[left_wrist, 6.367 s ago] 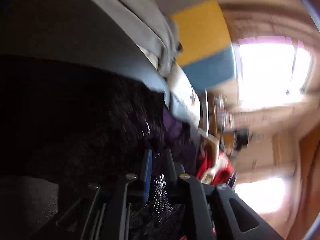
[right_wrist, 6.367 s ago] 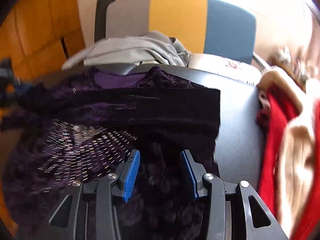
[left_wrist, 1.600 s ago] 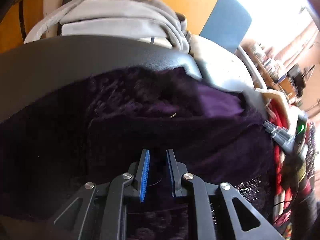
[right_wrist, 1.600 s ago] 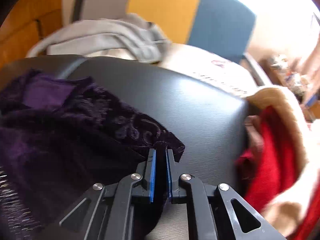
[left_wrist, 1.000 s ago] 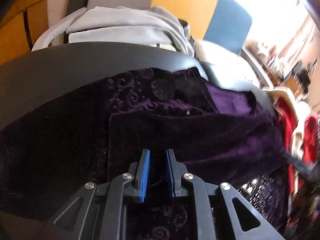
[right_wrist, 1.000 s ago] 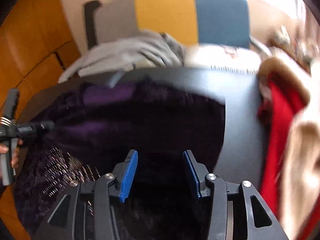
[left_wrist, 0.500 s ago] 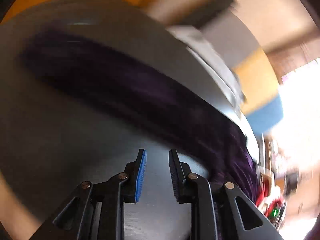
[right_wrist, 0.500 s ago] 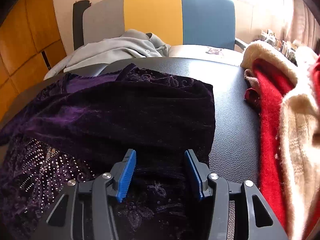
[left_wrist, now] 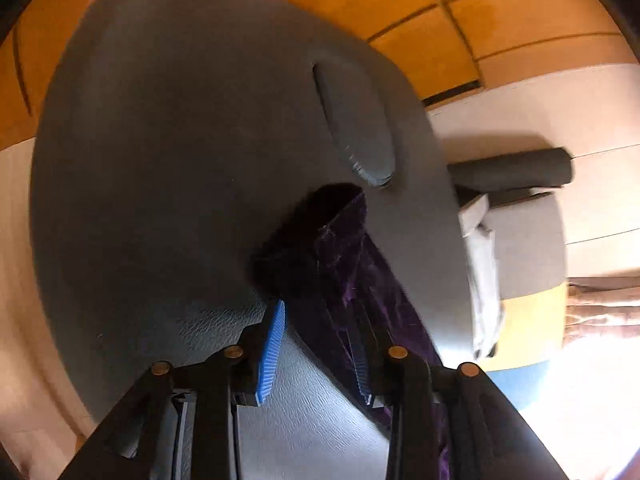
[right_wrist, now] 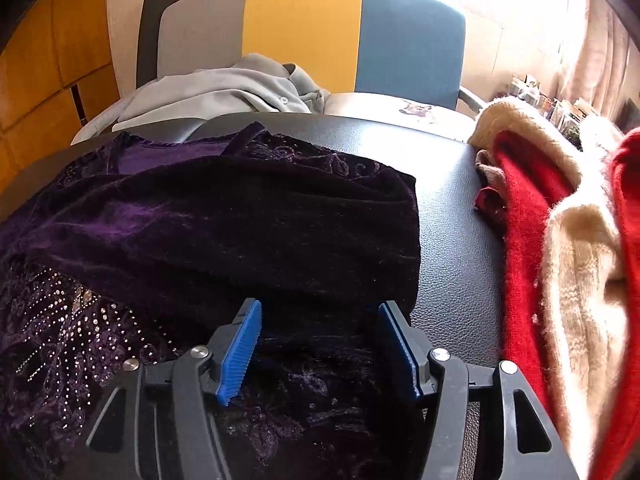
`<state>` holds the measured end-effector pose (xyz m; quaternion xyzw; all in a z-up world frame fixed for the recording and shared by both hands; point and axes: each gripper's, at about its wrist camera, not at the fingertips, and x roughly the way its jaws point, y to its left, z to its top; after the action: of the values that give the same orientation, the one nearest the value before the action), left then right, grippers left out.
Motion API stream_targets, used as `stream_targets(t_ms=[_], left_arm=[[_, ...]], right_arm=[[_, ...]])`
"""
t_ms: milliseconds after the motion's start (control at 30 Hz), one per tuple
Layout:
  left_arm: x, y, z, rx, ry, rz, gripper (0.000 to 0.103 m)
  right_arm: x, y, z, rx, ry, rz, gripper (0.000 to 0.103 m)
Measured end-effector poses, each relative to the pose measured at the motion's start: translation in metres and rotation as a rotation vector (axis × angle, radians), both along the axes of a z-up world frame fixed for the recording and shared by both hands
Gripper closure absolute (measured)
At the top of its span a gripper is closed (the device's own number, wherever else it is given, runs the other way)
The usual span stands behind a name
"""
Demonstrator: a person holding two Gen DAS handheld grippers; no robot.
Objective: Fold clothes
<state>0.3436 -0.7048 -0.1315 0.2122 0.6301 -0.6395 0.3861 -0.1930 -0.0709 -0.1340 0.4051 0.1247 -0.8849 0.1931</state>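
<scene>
Dark leatherette table (right_wrist: 452, 216) fills the room's middle, a striped chair (right_wrist: 304, 32) behind it. Spread across it lies the purple velvet top (right_wrist: 224, 224), beside a red-and-cream sweater (right_wrist: 560, 240). Over the velvet the right gripper (right_wrist: 320, 344) widens, gripping nothing. At its sleeve (left_wrist: 320, 248), the left gripper (left_wrist: 316, 344) is opening, cloth lying loose between the jaws.

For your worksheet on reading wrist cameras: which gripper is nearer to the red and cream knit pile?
Right. The right gripper, jaws opening over the purple velvet top, has the red and cream knit pile just beside it. The left gripper, opening around the top's sleeve end, shows no pile.
</scene>
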Motion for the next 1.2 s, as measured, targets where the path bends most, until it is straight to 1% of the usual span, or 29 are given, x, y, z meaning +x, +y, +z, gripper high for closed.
stream_targets(t_ms=[67, 133, 167, 233, 267, 300, 333, 367, 400, 433, 467, 500, 600, 667, 733, 767, 833, 933, 1000, 1133, 1200], left_arm=[[-0.007, -0.007, -0.001, -0.006, -0.003, 0.003, 0.07], [-0.014, -0.011, -0.002, -0.012, -0.001, 0.008, 0.066], [-0.016, -0.011, -0.003, -0.009, 0.007, 0.022, 0.063], [-0.016, -0.012, -0.007, 0.01, 0.023, 0.068, 0.063], [-0.015, -0.012, -0.009, 0.029, 0.027, 0.098, 0.066], [-0.016, -0.013, -0.009, 0.041, 0.015, 0.114, 0.081], [-0.018, -0.015, -0.008, 0.047, -0.013, 0.114, 0.093], [-0.021, -0.016, -0.008, 0.053, -0.04, 0.114, 0.098], [-0.023, -0.016, -0.007, 0.058, -0.049, 0.115, 0.099], [-0.026, -0.015, -0.004, 0.057, -0.039, 0.116, 0.099], [-0.031, -0.012, 0.003, 0.042, -0.022, 0.11, 0.099], [-0.041, -0.007, 0.014, 0.01, -0.001, 0.088, 0.099], [-0.082, 0.014, 0.055, -0.111, 0.053, -0.022, 0.099], [-0.122, 0.036, 0.087, -0.201, 0.098, -0.133, 0.099], [-0.167, 0.067, 0.114, -0.272, 0.129, -0.242, 0.099], [-0.194, 0.086, 0.125, -0.303, 0.152, -0.301, 0.099], [-0.237, 0.119, 0.137, -0.331, 0.189, -0.405, 0.099], [-0.308, 0.18, 0.143, -0.345, 0.232, -0.578, 0.099], [-0.354, 0.227, 0.138, -0.358, 0.215, -0.696, 0.098], [-0.412, 0.309, 0.115, -0.314, 0.2, -0.874, 0.098], [-0.435, 0.35, 0.101, -0.313, 0.151, -0.952, 0.098]], right_arm=[[0.0, 0.001, 0.0, -0.003, -0.001, -0.001, 0.04], [0.0, 0.0, 0.0, -0.002, -0.001, 0.0, 0.04], [0.0, 0.001, 0.0, -0.003, -0.001, 0.001, 0.04], [0.0, 0.001, 0.001, -0.004, -0.002, 0.003, 0.04], [0.0, 0.001, 0.001, -0.006, -0.002, 0.003, 0.04], [0.0, 0.001, 0.001, -0.007, -0.002, 0.003, 0.04], [0.0, 0.001, 0.001, -0.009, -0.002, 0.003, 0.04], [0.0, 0.002, 0.001, -0.01, -0.002, 0.003, 0.04], [0.0, 0.002, 0.001, -0.011, -0.003, 0.004, 0.04], [-0.001, 0.002, 0.001, -0.012, -0.003, 0.004, 0.04], [-0.001, 0.002, 0.001, -0.012, -0.002, 0.004, 0.04], [-0.001, 0.002, 0.0, -0.012, -0.002, 0.006, 0.04], [-0.001, 0.002, 0.0, -0.019, -0.004, 0.005, 0.04], [-0.001, 0.002, 0.0, -0.026, -0.007, 0.006, 0.04], [-0.002, 0.004, 0.0, -0.037, -0.011, 0.007, 0.039], [-0.002, 0.005, 0.0, -0.045, -0.014, 0.007, 0.039], [-0.003, 0.006, 0.0, -0.056, -0.019, 0.008, 0.039], [-0.003, 0.007, 0.0, -0.065, -0.023, 0.01, 0.039], [-0.004, 0.007, -0.001, -0.07, -0.024, 0.011, 0.039], [-0.003, 0.008, -0.001, -0.075, -0.025, 0.011, 0.038], [-0.004, 0.008, 0.0, -0.079, -0.027, 0.012, 0.038]])
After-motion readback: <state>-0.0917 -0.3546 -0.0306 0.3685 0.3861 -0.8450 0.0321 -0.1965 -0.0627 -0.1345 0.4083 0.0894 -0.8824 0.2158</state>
